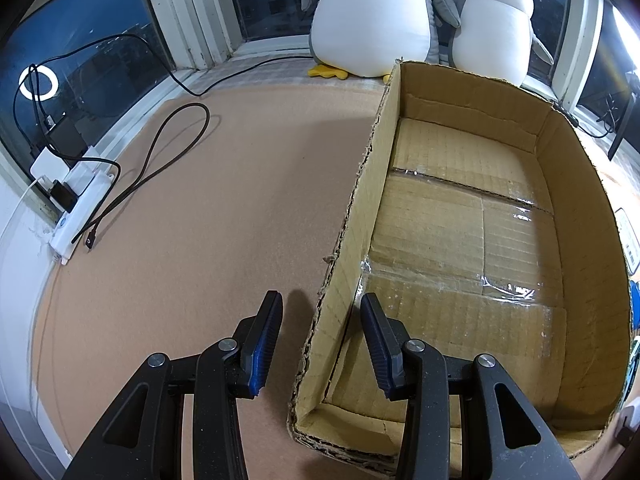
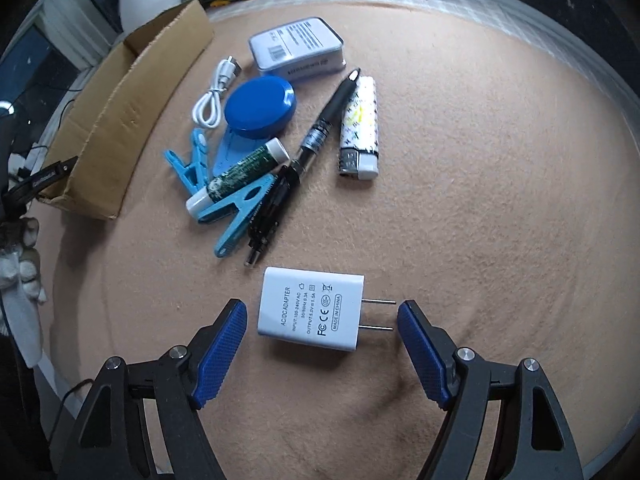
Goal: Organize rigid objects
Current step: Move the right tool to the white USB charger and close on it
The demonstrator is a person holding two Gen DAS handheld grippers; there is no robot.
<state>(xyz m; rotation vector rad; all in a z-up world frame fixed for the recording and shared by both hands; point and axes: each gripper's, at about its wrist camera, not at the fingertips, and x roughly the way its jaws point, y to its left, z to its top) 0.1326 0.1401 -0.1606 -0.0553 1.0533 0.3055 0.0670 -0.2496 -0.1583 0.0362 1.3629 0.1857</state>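
My left gripper is open and straddles the near left wall of an open cardboard box with nothing inside; one finger is outside, one inside. The box also shows at the left of the right wrist view. My right gripper is open around a white AC/DC adapter lying flat on the tan mat, prongs pointing right; the pads do not touch it. Beyond lie a black pen, a lighter, a lip balm tube, blue clips, a blue round tin, a white cable and a white box.
Two penguin plush toys sit on the window sill behind the box. A white power strip with plugs and a black cable lies at the mat's left edge. The left gripper's tip shows by the box.
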